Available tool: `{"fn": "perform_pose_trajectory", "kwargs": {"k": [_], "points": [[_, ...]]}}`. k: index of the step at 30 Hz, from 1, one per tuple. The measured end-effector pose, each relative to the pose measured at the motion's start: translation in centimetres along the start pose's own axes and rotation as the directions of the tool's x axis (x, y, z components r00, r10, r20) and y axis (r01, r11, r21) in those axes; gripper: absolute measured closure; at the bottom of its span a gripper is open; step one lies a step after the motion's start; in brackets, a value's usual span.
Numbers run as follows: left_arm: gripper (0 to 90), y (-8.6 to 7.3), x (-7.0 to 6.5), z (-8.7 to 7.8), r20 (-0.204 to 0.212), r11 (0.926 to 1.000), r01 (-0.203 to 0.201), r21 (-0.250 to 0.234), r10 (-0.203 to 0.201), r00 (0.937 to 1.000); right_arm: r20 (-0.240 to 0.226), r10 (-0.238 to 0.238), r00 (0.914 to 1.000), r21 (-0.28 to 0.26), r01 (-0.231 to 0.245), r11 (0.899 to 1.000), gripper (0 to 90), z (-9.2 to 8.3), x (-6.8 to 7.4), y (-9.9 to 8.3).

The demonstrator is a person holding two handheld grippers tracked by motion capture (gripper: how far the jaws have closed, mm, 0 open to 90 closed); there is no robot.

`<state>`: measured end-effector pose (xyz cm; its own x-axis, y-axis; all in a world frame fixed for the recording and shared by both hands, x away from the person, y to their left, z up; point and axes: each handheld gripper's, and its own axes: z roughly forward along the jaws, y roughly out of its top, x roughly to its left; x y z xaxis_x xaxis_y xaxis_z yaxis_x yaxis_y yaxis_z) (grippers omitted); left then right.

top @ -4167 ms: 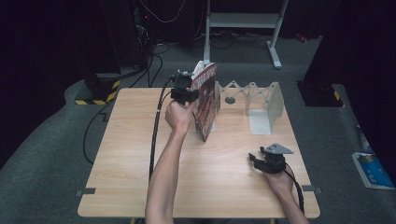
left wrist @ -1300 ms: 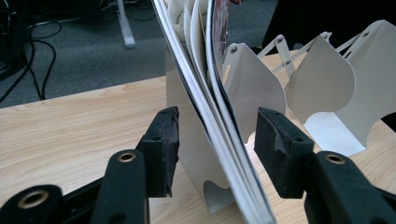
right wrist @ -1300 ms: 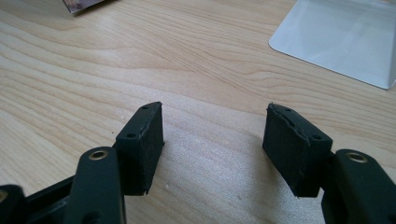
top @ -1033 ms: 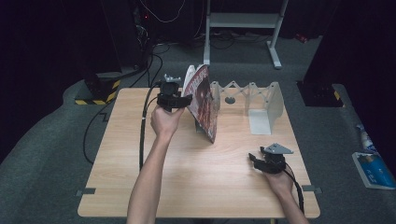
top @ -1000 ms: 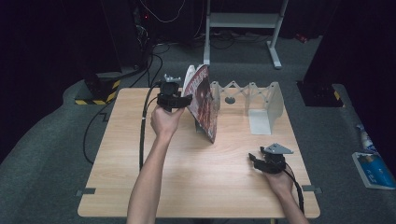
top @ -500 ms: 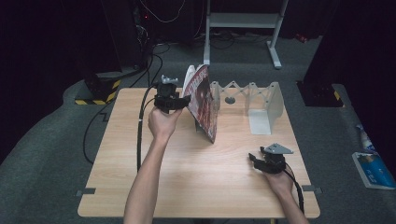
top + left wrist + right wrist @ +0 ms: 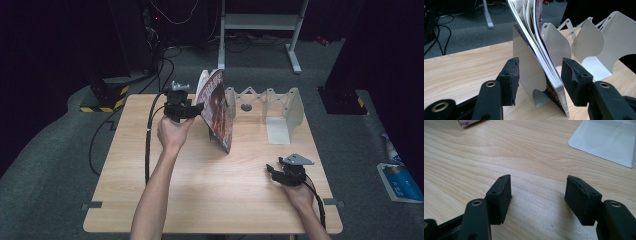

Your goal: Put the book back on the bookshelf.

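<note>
high view, magazine upright, apparently tilted against rack, left tool agape beside, right tool agape

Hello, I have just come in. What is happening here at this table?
A person works at a light wooden table with a black two-jaw gripper in each hand. The left gripper is open, its jaws on either side of a thin red-covered magazine that leans against the end plate of a white folding metal book rack. The jaws are not closed on either. The right gripper is also open and empty, low over the bare table near the person's side, apart from the rack.
</note>
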<state>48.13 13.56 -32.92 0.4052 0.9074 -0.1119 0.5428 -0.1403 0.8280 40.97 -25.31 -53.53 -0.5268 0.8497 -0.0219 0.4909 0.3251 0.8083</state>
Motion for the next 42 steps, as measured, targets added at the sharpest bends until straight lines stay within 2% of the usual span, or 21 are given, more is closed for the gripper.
{"fn": "perform_pose_trajectory", "kwargs": {"k": [9, 26, 35, 42], "points": [[48.7, -0.1, 0.0, -0.7, -0.001, 0.9998, -0.019, -0.009, 0.019, 0.9998, 0.0, 0.0, 1.0, 0.0, 0.0, 1.0, 37.8, 0.0, 0.0, 0.0], [48.6, -0.7, 0.3, -1.6, 0.021, 0.9997, 0.004, -0.026, -0.003, 0.9998, 0.0, -0.001, 1.0, 0.0, 0.001, 1.0, 37.7, 0.0, 0.0, 0.0], [48.6, -0.9, 0.4, -2.4, 0.029, 0.9995, -0.008, -0.032, 0.009, 0.9996, 0.0, -0.001, 1.0, 0.0, 0.001, 1.0, 37.7, 0.0, 0.0, 0.0], [48.5, -1.1, 0.6, -2.9, 0.037, 0.9991, 0.002, -0.041, -0.001, 0.9993, 0.0, 0.0, 1.0, 0.001, 0.0, 1.0, 37.7, 0.0, 0.0, 0.0]]}}
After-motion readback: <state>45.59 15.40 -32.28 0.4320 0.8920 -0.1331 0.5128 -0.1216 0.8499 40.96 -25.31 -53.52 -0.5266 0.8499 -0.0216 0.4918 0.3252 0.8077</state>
